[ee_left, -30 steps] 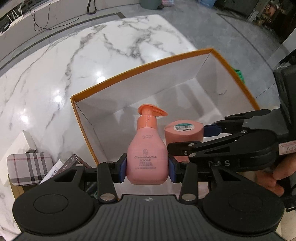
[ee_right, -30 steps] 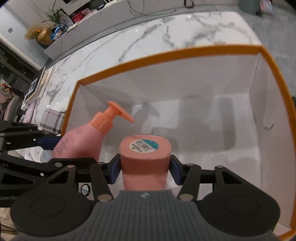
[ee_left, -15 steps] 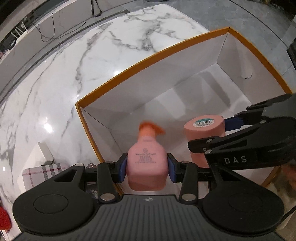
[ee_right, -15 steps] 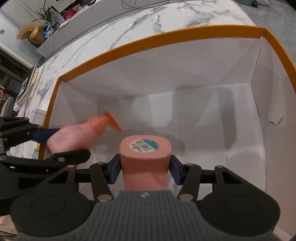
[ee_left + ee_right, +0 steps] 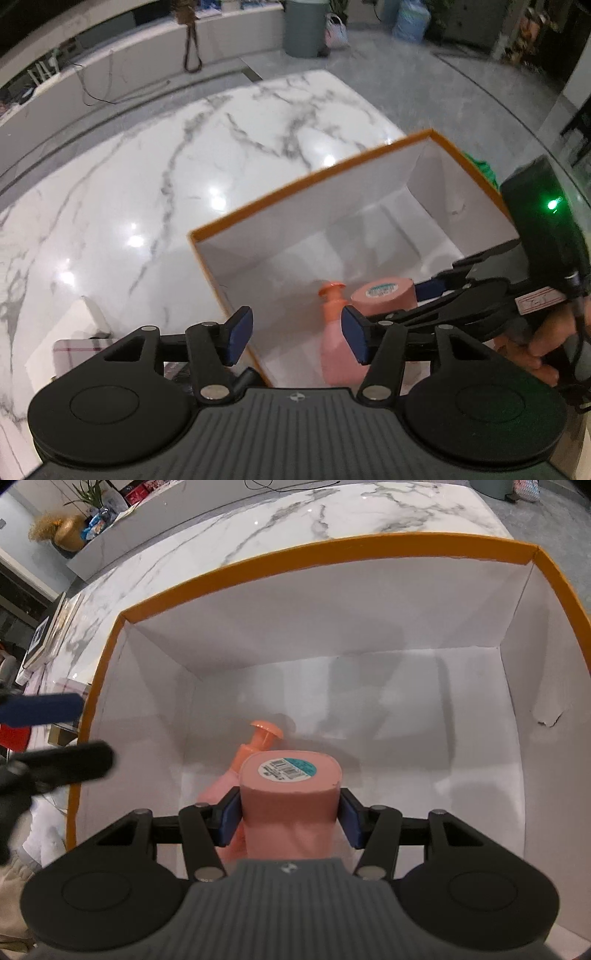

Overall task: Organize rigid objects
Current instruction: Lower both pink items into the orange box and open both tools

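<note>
A pink pump bottle [image 5: 338, 347] with an orange pump stands inside the orange-rimmed white box [image 5: 295, 192], near its front left corner. My left gripper [image 5: 297, 338] hovers above the box's left wall with its jaws opening; nothing is pressed between the blue pads, and the bottle lies below and to the right of them. My right gripper [image 5: 290, 818] is shut on a pink tub with a barcode label [image 5: 290, 786], held over the box floor. In the right wrist view the pump bottle [image 5: 255, 749] shows just behind the tub, inside the box [image 5: 295, 554].
The box sits on a white marble table [image 5: 147, 184]. A plaid-patterned box [image 5: 81, 345] and papers lie left of the box's front corner. A person's hand [image 5: 543, 347] holds the right gripper. Most of the box floor to the right is bare.
My left gripper let go of the pump bottle, opened, and rose up and to the left; the bottle now stands in the box. The right gripper still holds the tub.
</note>
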Demonstrator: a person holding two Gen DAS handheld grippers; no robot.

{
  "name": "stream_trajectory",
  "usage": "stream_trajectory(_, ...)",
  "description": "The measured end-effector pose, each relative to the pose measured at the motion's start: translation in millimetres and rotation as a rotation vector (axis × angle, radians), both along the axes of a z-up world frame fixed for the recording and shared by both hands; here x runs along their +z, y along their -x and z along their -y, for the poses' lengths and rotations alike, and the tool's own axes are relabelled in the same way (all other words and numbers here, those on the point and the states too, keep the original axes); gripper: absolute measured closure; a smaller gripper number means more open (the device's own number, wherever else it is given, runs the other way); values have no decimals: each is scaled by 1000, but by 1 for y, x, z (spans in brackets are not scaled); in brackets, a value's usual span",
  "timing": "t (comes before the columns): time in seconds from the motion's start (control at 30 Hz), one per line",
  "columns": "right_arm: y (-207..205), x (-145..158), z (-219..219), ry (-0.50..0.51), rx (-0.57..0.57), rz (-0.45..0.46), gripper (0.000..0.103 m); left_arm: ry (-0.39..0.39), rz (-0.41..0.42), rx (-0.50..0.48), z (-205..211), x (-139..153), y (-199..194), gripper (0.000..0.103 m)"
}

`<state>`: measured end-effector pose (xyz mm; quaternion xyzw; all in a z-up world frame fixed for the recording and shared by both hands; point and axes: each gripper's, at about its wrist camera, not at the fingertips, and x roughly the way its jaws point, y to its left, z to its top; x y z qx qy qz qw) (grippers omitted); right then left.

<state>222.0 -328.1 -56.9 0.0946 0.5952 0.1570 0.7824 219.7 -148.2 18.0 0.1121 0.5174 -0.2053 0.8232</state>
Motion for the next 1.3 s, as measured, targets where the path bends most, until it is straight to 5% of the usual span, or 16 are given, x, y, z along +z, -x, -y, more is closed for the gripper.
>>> stream_trajectory(0.33, -4, -5, -14, 47, 10, 11, 48, 13, -2, 105, -38, -7, 8, 38)
stream_trajectory(0.67, -8, -6, -13, 168, 44, 17, 48, 130, -136, 153, -53, -28, 9, 38)
stream_trajectory(0.9, -4, -6, 3, 92, -4, -59, 41, 158, -185, 172, -54, -41, 9, 55)
stream_trajectory(1.1, 1, -10, -2, 24, 2, -79, 49, 173, -200, 158, -53, -43, 8, 72)
stream_trajectory(1.3, 1, -11, -8, -24, -30, -95, 49, 182, -202, 151, -48, -43, 8, 77)
